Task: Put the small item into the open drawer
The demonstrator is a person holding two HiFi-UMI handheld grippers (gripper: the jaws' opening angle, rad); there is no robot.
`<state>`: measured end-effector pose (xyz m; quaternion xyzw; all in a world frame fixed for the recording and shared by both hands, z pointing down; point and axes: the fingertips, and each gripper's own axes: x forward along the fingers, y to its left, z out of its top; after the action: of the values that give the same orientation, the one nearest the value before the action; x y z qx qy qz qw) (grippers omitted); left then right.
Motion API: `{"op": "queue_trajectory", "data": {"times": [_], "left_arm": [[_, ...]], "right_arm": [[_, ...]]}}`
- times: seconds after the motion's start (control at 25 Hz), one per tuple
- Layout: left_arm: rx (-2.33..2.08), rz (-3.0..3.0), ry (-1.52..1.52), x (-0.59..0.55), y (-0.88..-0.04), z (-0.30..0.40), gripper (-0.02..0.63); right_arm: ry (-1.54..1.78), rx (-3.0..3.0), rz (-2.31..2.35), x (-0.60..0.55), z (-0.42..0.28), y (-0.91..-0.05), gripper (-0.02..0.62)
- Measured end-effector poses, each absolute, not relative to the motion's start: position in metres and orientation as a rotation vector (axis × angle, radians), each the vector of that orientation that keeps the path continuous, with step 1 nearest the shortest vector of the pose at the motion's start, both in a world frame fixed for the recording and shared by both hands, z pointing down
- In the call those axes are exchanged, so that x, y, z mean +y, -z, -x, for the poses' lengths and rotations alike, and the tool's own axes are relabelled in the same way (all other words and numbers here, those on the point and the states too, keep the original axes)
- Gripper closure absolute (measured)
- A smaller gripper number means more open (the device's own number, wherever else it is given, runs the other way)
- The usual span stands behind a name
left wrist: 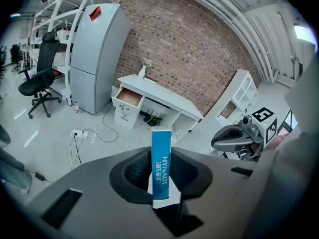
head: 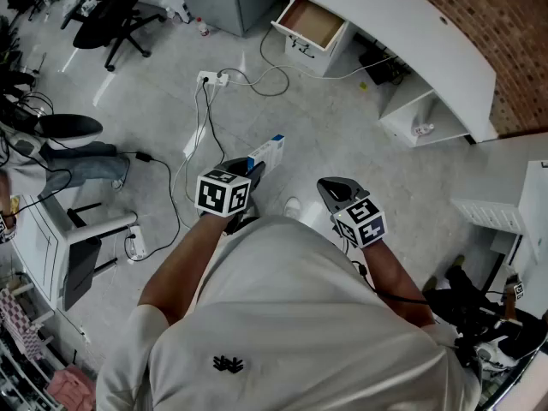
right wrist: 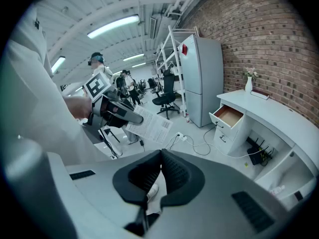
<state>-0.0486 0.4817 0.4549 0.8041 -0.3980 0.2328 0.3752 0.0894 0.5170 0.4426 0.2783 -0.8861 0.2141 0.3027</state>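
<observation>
A slim blue and white box [left wrist: 161, 168] stands upright between the jaws of my left gripper [left wrist: 162, 185], which is shut on it. In the head view the box [head: 267, 151] sticks out ahead of the left gripper [head: 255, 168], over the grey floor. My right gripper [right wrist: 160, 166] has its jaws together with nothing between them; it hangs beside the left one [head: 336, 187]. The open drawer [head: 310, 22] shows its brown inside at the left end of a white desk [head: 428, 32], some way ahead. The drawer also appears in both gripper views [left wrist: 128, 97] [right wrist: 229, 115].
A grey cabinet [left wrist: 94, 59] stands left of the desk. A power strip with cables [head: 214, 80] lies on the floor between me and the drawer. An office chair [head: 111, 15] and a seated person's legs [head: 81, 163] are at the left.
</observation>
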Motion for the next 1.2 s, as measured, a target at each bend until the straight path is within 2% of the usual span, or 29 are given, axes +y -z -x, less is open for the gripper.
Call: {"op": "queue_trajectory", "data": {"times": [0.28,0.72,0.76,0.8,0.84,1.04,1.2], "left_arm": [[-1.077,-2.033,-0.592,0.469,-0.463,0.008,0.520],[-1.053,-2.015,-0.579,0.409,-0.469,-0.019,0.520],[-1.049,-2.018,-0.575,0.398,-0.472,-0.017,0.520],[-1.045,-2.018,-0.572,0.387,-0.475,-0.015,0.520],[-1.040,-2.016,-0.569,0.375,-0.479,-0.012,0.520],[-1.004,-2.021,-0.562,0.292,-0.488,-0.002,0.520],[-1.007,-2.041,-0.554,0.213,-0.482,0.016,0.520]], "right_arm": [[-0.585,-2.361,-0.734,0.510,-0.142,-0.455,0.566],[-0.606,-2.320,-0.814,0.458,-0.177,-0.473,0.560],[-0.605,-2.318,-0.822,0.448,-0.174,-0.475,0.553],[-0.602,-2.315,-0.830,0.436,-0.170,-0.476,0.513],[-0.602,-2.312,-0.836,0.425,-0.167,-0.477,0.500],[-0.631,-2.292,-0.862,0.349,-0.154,-0.474,0.556],[-0.625,-2.283,-0.839,0.278,-0.127,-0.469,0.563]]}}
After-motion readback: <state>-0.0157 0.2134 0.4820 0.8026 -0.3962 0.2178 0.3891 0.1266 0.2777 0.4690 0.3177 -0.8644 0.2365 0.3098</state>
